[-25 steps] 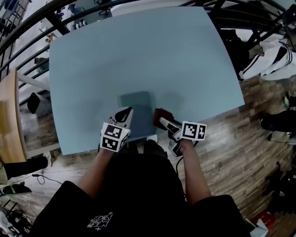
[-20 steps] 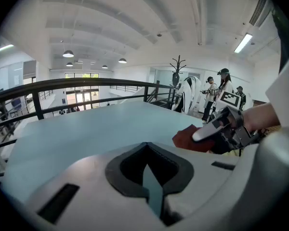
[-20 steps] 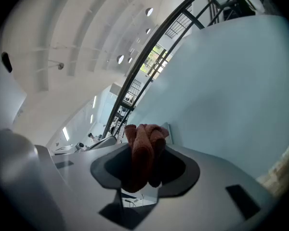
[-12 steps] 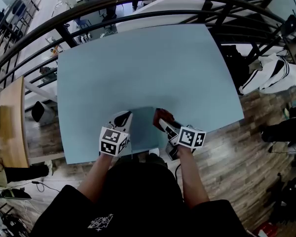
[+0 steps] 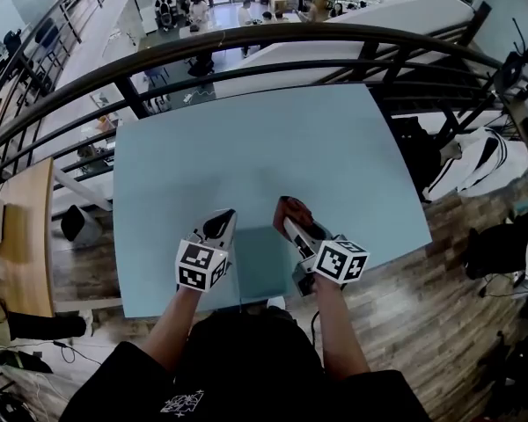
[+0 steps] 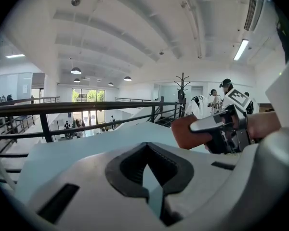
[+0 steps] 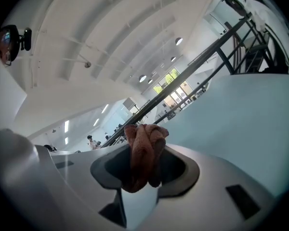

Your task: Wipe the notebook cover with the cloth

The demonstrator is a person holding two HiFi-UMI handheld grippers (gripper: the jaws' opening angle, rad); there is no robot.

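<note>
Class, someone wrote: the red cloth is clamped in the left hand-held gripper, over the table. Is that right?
No. The cloth is clamped in the right hand-held gripper, not the left hand-held gripper. The right gripper view shows it between that gripper's jaws. It is over the table, as stated.

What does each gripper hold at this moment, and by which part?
The right gripper holds the red-brown cloth, clamped on a bunched fold. The left gripper holds nothing; its jaws are together.

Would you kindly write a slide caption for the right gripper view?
The right tool clamps a bunched reddish-brown cloth, pale blue table beyond.
</note>
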